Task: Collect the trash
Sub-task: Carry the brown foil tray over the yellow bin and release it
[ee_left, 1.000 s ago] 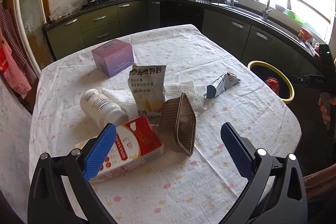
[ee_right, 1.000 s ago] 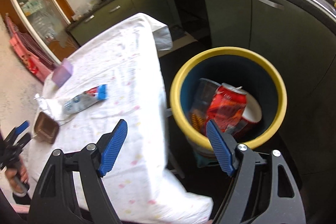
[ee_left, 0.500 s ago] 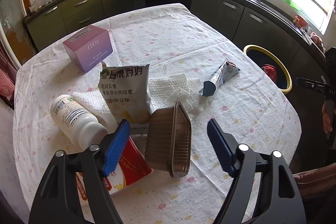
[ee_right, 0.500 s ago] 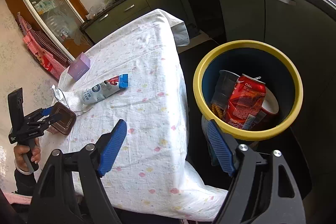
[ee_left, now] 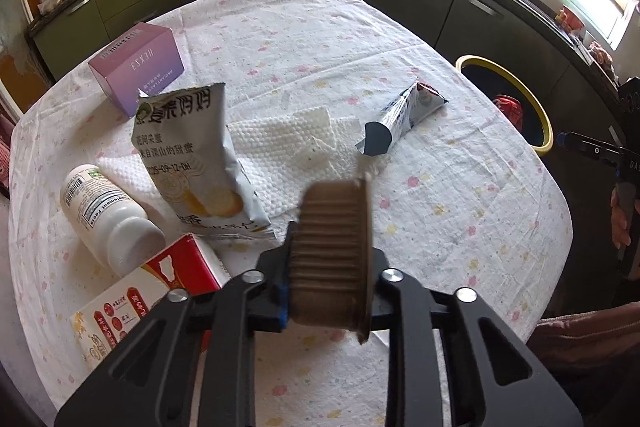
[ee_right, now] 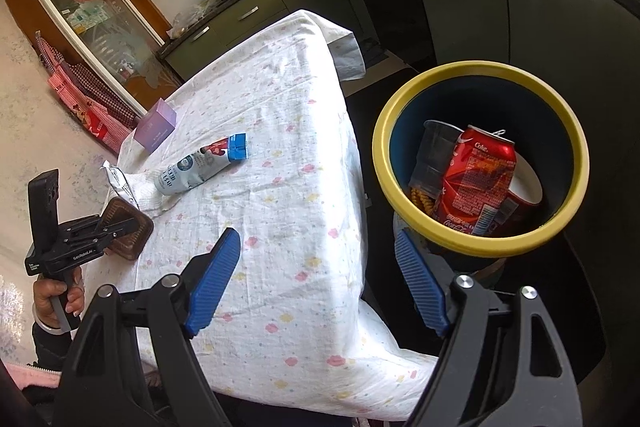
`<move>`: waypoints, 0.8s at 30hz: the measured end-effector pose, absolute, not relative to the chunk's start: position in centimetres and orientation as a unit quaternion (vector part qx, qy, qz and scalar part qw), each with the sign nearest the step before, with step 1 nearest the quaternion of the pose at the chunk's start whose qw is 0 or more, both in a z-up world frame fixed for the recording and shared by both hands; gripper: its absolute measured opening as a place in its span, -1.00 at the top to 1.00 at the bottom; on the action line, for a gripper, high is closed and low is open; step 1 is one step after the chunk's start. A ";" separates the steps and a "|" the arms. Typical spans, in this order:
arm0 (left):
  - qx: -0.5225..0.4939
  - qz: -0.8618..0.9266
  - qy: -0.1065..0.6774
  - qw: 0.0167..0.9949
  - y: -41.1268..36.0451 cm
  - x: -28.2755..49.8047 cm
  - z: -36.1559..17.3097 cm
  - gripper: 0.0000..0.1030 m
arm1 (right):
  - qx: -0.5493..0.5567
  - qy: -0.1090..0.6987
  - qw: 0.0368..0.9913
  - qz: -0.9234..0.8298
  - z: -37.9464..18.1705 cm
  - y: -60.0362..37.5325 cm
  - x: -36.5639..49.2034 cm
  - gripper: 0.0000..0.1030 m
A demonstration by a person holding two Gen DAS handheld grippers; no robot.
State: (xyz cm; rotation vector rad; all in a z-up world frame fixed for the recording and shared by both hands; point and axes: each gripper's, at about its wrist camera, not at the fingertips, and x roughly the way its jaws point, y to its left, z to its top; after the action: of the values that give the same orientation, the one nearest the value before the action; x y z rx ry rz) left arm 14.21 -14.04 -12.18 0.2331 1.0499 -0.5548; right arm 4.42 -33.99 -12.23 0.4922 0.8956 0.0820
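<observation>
Left wrist view
- Left tongs (ee_left: 328, 267): jaws closing on the brown ribbed tray (ee_left: 332, 255), which stands on edge between the pads, gripped at both sides.
- Bench (ee_left: 460, 195): covered with a white flowered cloth.
- Snack bag (ee_left: 192, 155): torn open at the top, just left of the tray, leaning over a white paper towel (ee_left: 288, 139).
- White bottle (ee_left: 104, 215): lying on its side at the left, near the snack bag.
- Red and white box (ee_left: 136, 299): near left corner, beside the tongs.
- Purple box (ee_left: 136, 67): far left on the bench.
- Blue and white wrapper (ee_left: 404, 115): lying right of the paper towel, toward the bin.
- Bin (ee_left: 516, 87): yellow-rimmed, on the floor past the right edge of the bench.
- Right hand (ee_left: 622, 219): at the far right edge, around a black handle.

Right wrist view
- Right tongs (ee_right: 316, 279): released, blue pads wide apart, nothing between them, above the bench edge and the bin.
- Bin (ee_right: 400, 107): holds a crushed red can (ee_right: 476, 183), a clear plastic cup (ee_right: 436, 151) and a white bowl (ee_right: 528, 183).
- Blue and white wrapper (ee_right: 204, 163): on the bench, left of the bin.
- Left tongs (ee_right: 120, 223): at the left, clenched on the brown ribbed tray (ee_right: 128, 223) at the bench's near left edge.
- Left hand (ee_right: 52, 299): gripping the handle below.
</observation>
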 end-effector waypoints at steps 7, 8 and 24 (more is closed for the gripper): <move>0.105 -0.272 0.478 0.829 -14.7 13.4 -10.8 0.70 | 0.242 0.427 0.871 0.039 -12.5 -34.3 4.0 -0.47; 0.107 -0.276 0.476 0.829 -14.9 13.2 -10.6 0.70 | 0.243 0.425 0.871 0.039 -12.4 -34.3 3.9 -0.47; 0.154 -0.408 0.411 0.800 -30.2 12.9 -5.6 0.70 | 0.275 0.372 0.885 -0.040 -11.2 -40.5 -1.5 -0.47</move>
State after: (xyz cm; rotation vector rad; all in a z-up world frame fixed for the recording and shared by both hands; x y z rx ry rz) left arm 12.88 -30.20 -5.65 0.3308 0.8809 -0.8756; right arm -1.54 -40.51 -11.20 0.5729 0.7738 -0.0838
